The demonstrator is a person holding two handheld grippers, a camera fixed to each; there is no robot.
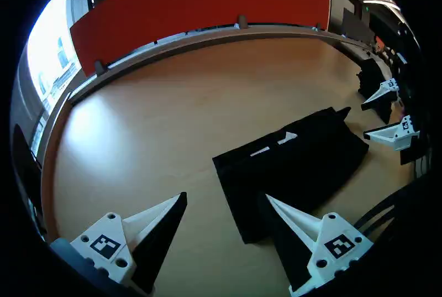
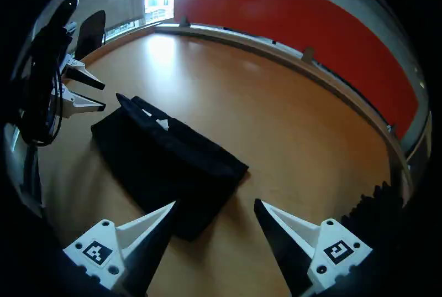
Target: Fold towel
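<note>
The towel was black and sat flat on the wooden tabletop, already doubled up into a longish rectangle with a small white tag showing on top. What mattered here was that its long axis ran pretty much straight from one gripper to the other, so the two were facing each other across its length, each at a short end.

In the left gripper view, the left gripper had the towel ahead and off to the right of its fingers. The right-side finger overlapped the near end of the cloth, and the other one was over bare wood. The right gripper view mirrored that: the right gripper had the towel ahead and to the left, with one finger over the near corner. I couldn't tell whether either finger was actually touching the fabric or just above it.

Both sets of fingers were spread wide with nothing in them. Neither looked clearly nearer than the other, and each was right at its own end.

My guess is that any further fold would need each gripper to shift sideways first, since the cloth was off-centre from both gaps.

Farther out, a red divider panel ran along the back edge of the tabletop, and a dark chair stood near the window.
</note>
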